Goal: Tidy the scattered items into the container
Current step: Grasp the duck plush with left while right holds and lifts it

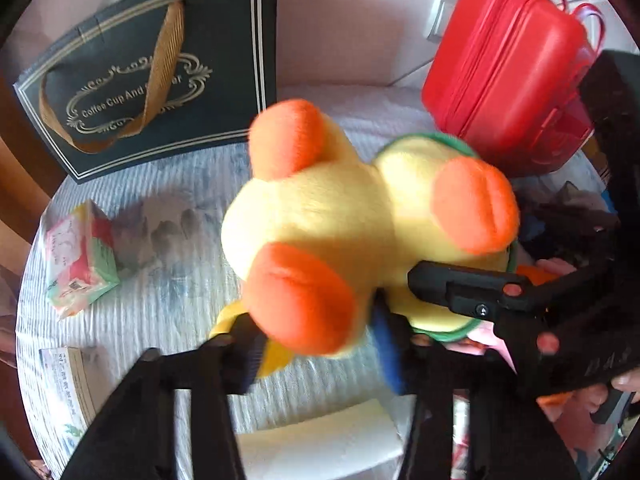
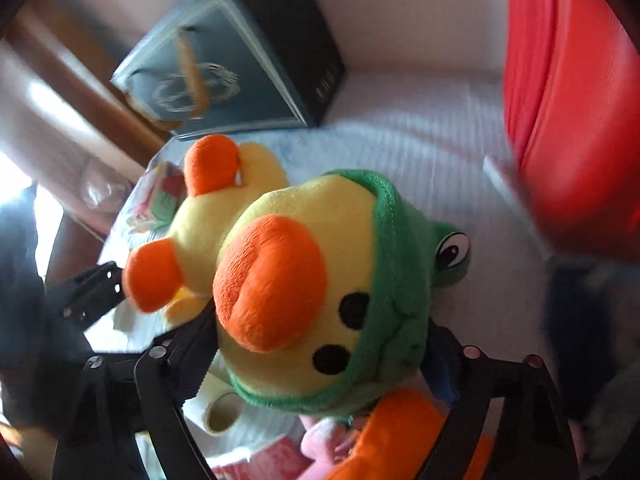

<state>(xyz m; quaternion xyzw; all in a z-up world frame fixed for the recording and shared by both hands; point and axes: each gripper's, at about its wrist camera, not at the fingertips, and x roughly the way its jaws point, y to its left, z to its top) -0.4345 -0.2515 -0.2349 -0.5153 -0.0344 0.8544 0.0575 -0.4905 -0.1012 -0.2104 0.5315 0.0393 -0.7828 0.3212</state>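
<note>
Two grippers meet on one soft toy: a yellow plush duck with orange feet and bill and a green frog hood, held up in the air above the striped cloth of the tabletop, between the dark gift bag at the far left and the red case at the far right.

The left gripper has its jaws clamped low on the duck's body, a blue pad pressing into the plush just beside one orange foot. The right gripper brackets the hooded head; its left finger lies against the bill side and its right one against the green hood, so it appears to press on the head, though blur leaves the contact uncertain.

The duck looks light, squashy and non-fragile. Its pile is fuzzy rather than slick, but the stuffing gives way, so a shallow pinch on a foot or the hood rim could peel off. The better hold is deep across the round body or head, where the filling bunches between the pads. It will flop and swing from a single hold.

A small wrapped packet lies at the left on the cloth, and a cardboard tape roll sits near the camera.
</note>
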